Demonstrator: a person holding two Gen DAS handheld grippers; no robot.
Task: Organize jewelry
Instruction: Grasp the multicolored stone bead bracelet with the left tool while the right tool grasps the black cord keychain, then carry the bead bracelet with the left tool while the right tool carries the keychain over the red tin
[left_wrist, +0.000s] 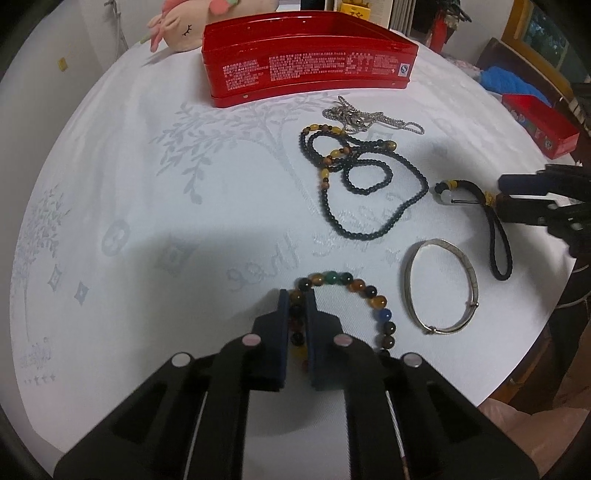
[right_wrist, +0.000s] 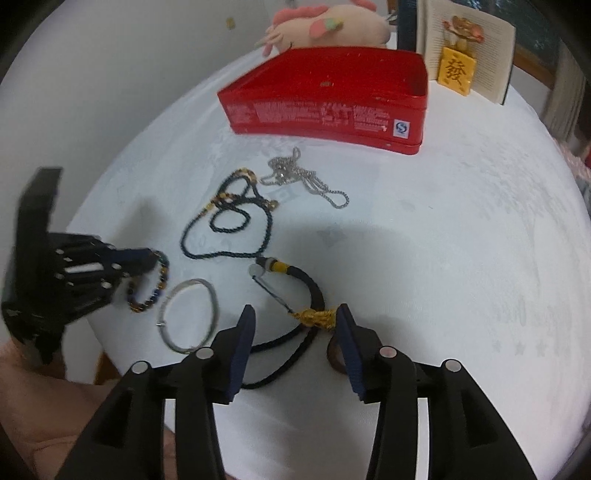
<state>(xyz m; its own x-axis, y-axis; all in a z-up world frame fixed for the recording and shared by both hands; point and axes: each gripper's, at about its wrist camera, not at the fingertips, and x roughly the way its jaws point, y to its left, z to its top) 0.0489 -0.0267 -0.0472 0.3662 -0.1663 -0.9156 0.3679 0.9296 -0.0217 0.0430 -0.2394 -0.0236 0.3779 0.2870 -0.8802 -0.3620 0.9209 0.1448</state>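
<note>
From the left wrist view, a white patterned tablecloth (left_wrist: 147, 184) covers a round table. At the far side stands an open red tin (left_wrist: 306, 55), with a pink plush toy (left_wrist: 184, 26) behind it. Nearer lie a tangled silver chain (left_wrist: 369, 118), a long black bead necklace (left_wrist: 369, 184) with amber beads, and a silver bangle (left_wrist: 441, 286). The left gripper (left_wrist: 297, 299) reaches forward low over the cloth, its jaws nearly closed on one side of a multicoloured bead bracelet (left_wrist: 369, 291), whose beads sit between the pads. At the right edge, the right gripper (left_wrist: 517, 195) comes in sideways at a black cord bracelet (left_wrist: 498, 240).

From the right wrist view, the red tin (right_wrist: 325, 107) sits beyond the chain (right_wrist: 306, 177) and necklace (right_wrist: 229, 221); a yellow tile (right_wrist: 456, 70) leans on an open book (right_wrist: 491, 48) behind. The right gripper (right_wrist: 295, 321) has its jaws spread wide, holding nothing, straddling the black cord bracelet (right_wrist: 317, 295) at its gold charm (right_wrist: 317, 317). A brown ring (right_wrist: 334, 354) lies by the right finger. To the left, the left gripper (right_wrist: 147, 258) clasps the bead bracelet (right_wrist: 155, 288), beside the bangle (right_wrist: 188, 314).
</note>
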